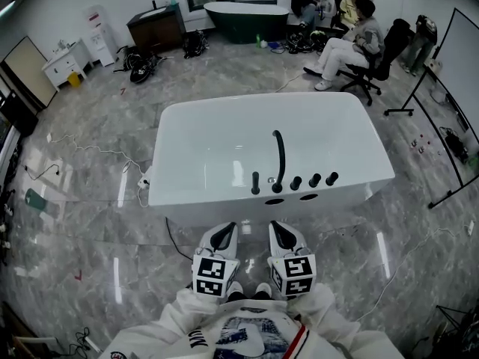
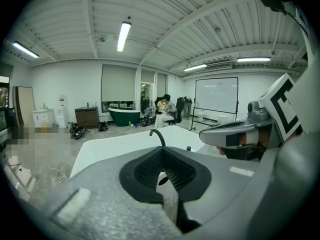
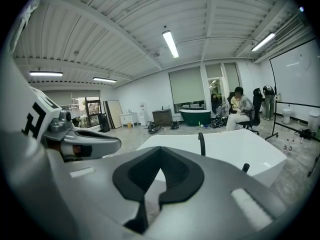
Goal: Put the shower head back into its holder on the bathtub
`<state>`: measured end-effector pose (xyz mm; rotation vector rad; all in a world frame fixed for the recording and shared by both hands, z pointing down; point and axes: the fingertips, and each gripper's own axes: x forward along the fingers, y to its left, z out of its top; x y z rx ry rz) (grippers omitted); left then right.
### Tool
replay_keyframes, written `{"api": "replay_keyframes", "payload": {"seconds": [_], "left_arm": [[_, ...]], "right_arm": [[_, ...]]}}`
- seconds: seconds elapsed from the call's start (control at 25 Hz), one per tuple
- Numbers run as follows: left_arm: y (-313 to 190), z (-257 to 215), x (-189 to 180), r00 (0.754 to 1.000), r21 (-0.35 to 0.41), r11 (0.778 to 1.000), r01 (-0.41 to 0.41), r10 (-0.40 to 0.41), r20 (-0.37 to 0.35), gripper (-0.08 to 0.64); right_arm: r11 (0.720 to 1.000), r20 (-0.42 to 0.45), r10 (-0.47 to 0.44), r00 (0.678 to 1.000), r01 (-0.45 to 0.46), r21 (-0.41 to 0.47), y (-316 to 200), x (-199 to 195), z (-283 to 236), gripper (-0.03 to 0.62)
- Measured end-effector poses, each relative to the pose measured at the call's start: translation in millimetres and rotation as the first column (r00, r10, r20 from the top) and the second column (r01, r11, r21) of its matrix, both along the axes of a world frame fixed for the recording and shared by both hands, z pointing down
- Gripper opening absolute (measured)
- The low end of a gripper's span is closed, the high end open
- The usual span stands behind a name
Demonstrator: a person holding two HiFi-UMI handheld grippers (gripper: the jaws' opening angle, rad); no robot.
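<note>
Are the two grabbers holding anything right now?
No, the left gripper and the right gripper are both shut with nothing between their jaws, short of the bathtub.

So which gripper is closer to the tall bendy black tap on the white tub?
Right. The right gripper points almost straight at the tap from outside the tub; the left gripper is beside it, off to the tap's left.

The left gripper and the right gripper are held side by side, close in front of the body, pointed forward and slightly downward. Both pairs of jaws are closed tip to tip and empty. The arms are covered by white sleeves.
</note>
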<state>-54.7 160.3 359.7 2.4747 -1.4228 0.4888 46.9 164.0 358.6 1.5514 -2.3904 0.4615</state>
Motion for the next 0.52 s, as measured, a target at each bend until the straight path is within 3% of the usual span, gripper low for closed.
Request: {"api": "replay_keyframes", "payload": {"seconds": [0.52], "left_arm": [[-7, -2, 19, 1.0, 0.002, 1.0, -0.011, 0.011, 0.003, 0.0]], "right_arm": [[1.0, 0.02, -0.001, 1.0, 0.001, -0.001, -8, 15, 2, 0.005]]}}
